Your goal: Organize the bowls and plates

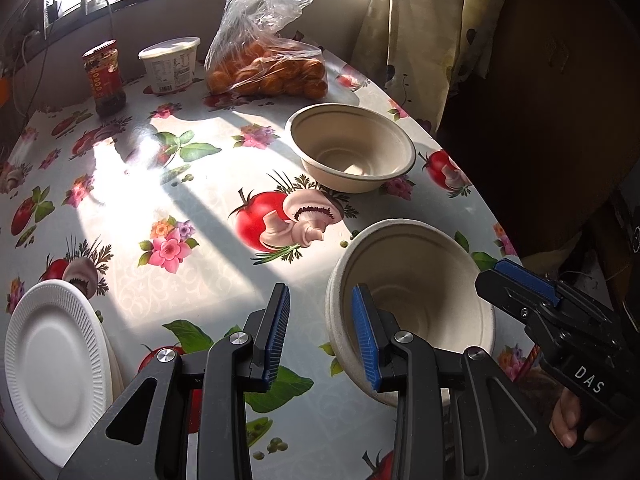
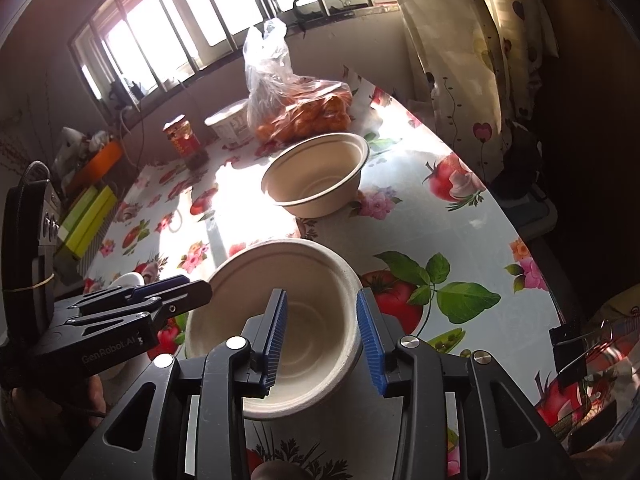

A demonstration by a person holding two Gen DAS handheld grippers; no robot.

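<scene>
Here both the left gripper point(image 1: 320, 334) and right gripper point(image 2: 322, 334) stand apart, straddling the near bowl's point(image 2: 304, 280) rim.

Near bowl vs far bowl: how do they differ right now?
The near bowl sits between both grippers, tilted toward them; the far bowl stands level and untouched near the orange bag. Near bowl lies mostly in shade, far bowl catches more sun. Both are the same beige pulp type, empty.

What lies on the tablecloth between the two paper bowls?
Nothing stands between the near bowl and the far bowl: the left wrist view shows only bare tablecloth there, with a printed tomato and mushroom. The right wrist view agrees.
</scene>
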